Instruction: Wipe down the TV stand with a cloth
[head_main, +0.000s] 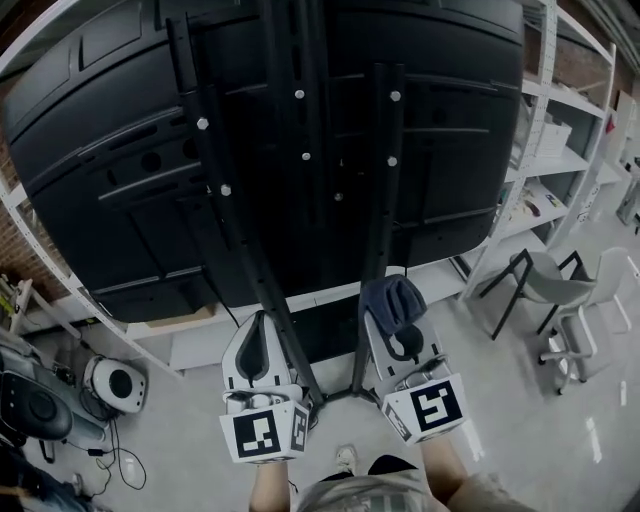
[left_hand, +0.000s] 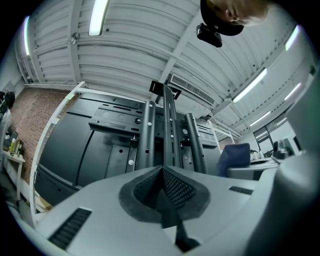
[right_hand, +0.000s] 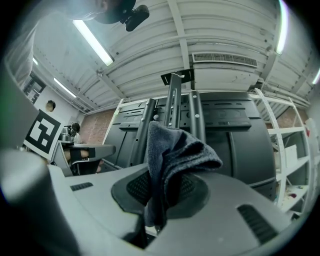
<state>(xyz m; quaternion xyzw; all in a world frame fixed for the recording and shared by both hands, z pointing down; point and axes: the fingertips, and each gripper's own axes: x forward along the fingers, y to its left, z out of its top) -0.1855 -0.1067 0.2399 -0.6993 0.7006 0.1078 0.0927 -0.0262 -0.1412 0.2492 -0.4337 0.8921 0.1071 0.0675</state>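
Large black TV (head_main: 110, 150), back panel facing the camera, fills most of the head view. It is mounted on the TV stand (head_main: 385, 180), whose dark uprights run down the panel's middle to a base at floor level. White shelving (head_main: 575, 150) stands to the right, with a grey chair (head_main: 545, 285) on the pale floor beside it. Left gripper (head_main: 260, 322) is low in the frame, just left of the stand's lower uprights; its own view shows the jaws pressed together with nothing between them. Right gripper (head_main: 403, 343) sits just right of those uprights, pinching a dark blue cloth (right_hand: 172, 155) that bunches up above the jaw tips. The cloth lies close against the stand's right upright; contact probable, not confirmed from these angles.
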